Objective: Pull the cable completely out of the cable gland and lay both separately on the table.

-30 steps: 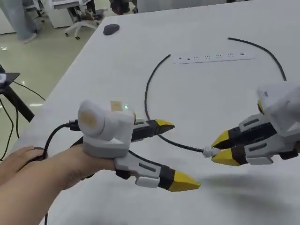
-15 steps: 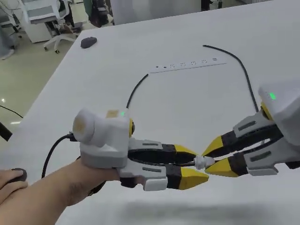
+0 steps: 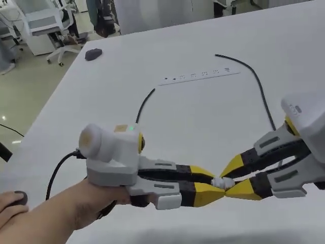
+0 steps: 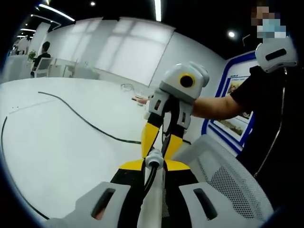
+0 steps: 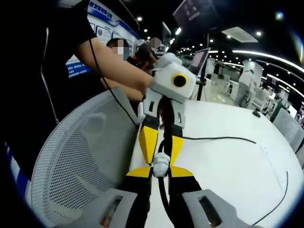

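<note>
A small white cable gland (image 3: 221,182) hangs above the table between the two grippers, which meet tip to tip. My right gripper (image 3: 229,184) comes in from the right and is shut on the gland. My left gripper (image 3: 212,184) comes in from the left and is shut on the black cable (image 3: 143,105) right beside the gland. The cable's far part lies curved on the table. In the left gripper view the gland (image 4: 154,158) sits at my left gripper's (image 4: 153,166) tips. In the right gripper view the gland (image 5: 160,163) sits at my right gripper's (image 5: 160,172) tips.
A white power strip (image 3: 195,76) lies at the back of the white table (image 3: 213,122), with its own black cable (image 3: 256,81) running toward the right. A dark mouse (image 3: 93,53) sits at the far left edge. Office chairs stand beyond. A white mesh chair back (image 5: 80,156) is close by.
My left gripper, open and apart a second ago, has moved right to the gland and shut on the cable. The right gripper keeps its hold. The head camera has shifted.
</note>
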The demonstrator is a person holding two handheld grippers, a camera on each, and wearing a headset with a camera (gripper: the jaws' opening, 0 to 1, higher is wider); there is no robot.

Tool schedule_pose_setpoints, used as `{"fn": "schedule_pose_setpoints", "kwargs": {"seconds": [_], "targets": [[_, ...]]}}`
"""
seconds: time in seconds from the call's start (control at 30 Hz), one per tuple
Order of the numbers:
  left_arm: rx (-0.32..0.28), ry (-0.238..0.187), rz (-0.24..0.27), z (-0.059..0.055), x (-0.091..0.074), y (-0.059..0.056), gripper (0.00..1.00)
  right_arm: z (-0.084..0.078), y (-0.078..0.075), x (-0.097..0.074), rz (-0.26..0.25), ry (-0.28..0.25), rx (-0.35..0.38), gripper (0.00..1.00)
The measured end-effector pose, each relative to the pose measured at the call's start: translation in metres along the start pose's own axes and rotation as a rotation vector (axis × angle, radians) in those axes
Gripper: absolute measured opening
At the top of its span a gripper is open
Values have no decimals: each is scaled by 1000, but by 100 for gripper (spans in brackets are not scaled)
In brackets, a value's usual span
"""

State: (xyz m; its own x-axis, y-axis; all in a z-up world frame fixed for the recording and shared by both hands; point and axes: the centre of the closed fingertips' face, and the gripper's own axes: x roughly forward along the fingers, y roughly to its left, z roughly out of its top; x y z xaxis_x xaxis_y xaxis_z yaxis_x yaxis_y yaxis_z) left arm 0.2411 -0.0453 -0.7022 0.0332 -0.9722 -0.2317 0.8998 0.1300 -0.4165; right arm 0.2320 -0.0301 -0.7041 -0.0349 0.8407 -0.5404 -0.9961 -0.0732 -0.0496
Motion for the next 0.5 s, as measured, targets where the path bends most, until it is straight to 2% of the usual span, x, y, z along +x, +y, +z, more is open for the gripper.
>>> {"fn": "schedule_pose_setpoints", "kwargs": {"seconds": [0.03, 0.1, 0.13, 0.17, 0.2, 0.23, 0.33, 0.43, 0.5], "targets": [[6, 3, -5, 0, 1, -2, 15, 0, 1, -1, 2, 5, 4, 8], [66, 11, -1, 1, 2, -3, 14, -2, -1, -2, 4, 15, 19, 8], [109, 16, 5, 2, 2, -3, 14, -4, 0, -2, 13, 19, 59, 8], [184, 20, 10, 3, 1, -5, 14, -2, 1, -4, 31, -1, 127, 8], [198, 20, 3, 4, 1, -8, 14, -1, 2, -5, 49, -20, 164, 8], [177, 16, 2, 4, 1, -10, 14, 1, 1, -7, 57, -45, 200, 8], [186, 15, 2, 6, 1, -9, 14, 2, 0, -9, 69, -79, 255, 8], [193, 16, 11, 7, 2, -8, 14, 2, 0, -10, 54, -75, 239, 8], [171, 18, 22, 6, 1, -5, 14, 2, -2, -9, 16, -68, 172, 7]]}}
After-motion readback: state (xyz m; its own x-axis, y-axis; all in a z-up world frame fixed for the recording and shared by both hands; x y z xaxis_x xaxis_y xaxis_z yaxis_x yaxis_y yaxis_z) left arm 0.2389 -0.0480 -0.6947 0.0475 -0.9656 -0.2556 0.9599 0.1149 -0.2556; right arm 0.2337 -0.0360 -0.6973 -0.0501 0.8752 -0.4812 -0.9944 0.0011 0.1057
